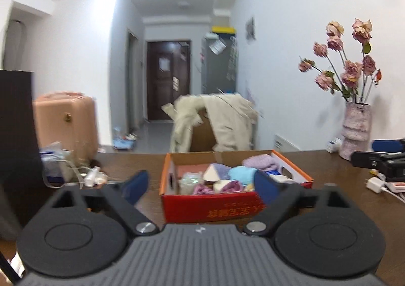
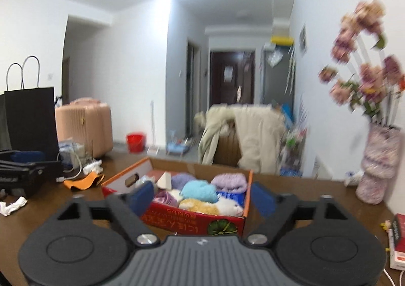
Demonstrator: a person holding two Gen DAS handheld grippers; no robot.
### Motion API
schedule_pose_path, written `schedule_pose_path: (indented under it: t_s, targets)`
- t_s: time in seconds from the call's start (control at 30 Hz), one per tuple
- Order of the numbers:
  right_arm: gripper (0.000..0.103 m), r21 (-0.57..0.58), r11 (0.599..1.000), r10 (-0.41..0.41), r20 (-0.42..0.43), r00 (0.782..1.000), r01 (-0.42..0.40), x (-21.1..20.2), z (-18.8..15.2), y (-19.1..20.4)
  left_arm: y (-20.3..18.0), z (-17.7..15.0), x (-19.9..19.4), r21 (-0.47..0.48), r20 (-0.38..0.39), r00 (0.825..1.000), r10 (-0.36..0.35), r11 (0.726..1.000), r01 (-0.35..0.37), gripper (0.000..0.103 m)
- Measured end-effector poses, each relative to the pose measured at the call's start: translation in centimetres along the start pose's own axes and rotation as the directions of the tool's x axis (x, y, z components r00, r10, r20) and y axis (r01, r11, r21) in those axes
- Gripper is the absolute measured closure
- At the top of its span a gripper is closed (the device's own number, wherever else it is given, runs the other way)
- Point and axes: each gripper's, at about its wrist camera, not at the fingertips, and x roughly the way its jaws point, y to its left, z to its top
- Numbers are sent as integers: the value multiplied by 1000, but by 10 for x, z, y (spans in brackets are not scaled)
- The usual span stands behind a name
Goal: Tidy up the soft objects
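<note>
A red cardboard box (image 1: 212, 206) (image 2: 192, 220) with an orange rim stands on the brown table, filled with soft things: a light blue fluffy ball (image 1: 241, 174) (image 2: 200, 191), a lilac knitted piece (image 1: 260, 162) (image 2: 229, 182), a purple cloth (image 1: 202, 189) and a cream and orange plush toy (image 2: 212, 206). My left gripper (image 1: 202, 186) is open in front of the box with nothing between its blue pads. My right gripper (image 2: 202, 198) is also open, its pads framing the box's near side, holding nothing.
A vase of dried pink roses (image 1: 354, 131) (image 2: 377, 164) stands at the table's right by the wall. Black devices and white chargers (image 1: 379, 164) lie right; cables and bags (image 1: 65, 167) lie left, with an orange cloth (image 2: 83, 181). A chair draped with a beige coat (image 1: 217, 121) is behind.
</note>
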Motion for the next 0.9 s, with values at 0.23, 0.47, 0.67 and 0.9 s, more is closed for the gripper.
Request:
schedule_pose_path:
  t_s: [0.23,0.47,0.67,0.9]
  targets:
    - [9,13,1000,-9,73,997,8,-45,-39,18,-14,-37,-45,-13,73,997,27,1000,-26,0]
    - [5,29,1000,-8,73,997,6,-81,-69,37,-18,-64,-76,-54,105,994,43,998,-37,0]
    - [4,50,999,-8,15,1000,7,-112,-108,56,-13,-96,-107,-98,75,996,41,995,-33,0]
    - [4,62,998,-27,13,1000,26,-145,-149,76,-19,-123,-130,-33,58,998,40,999,-38,0]
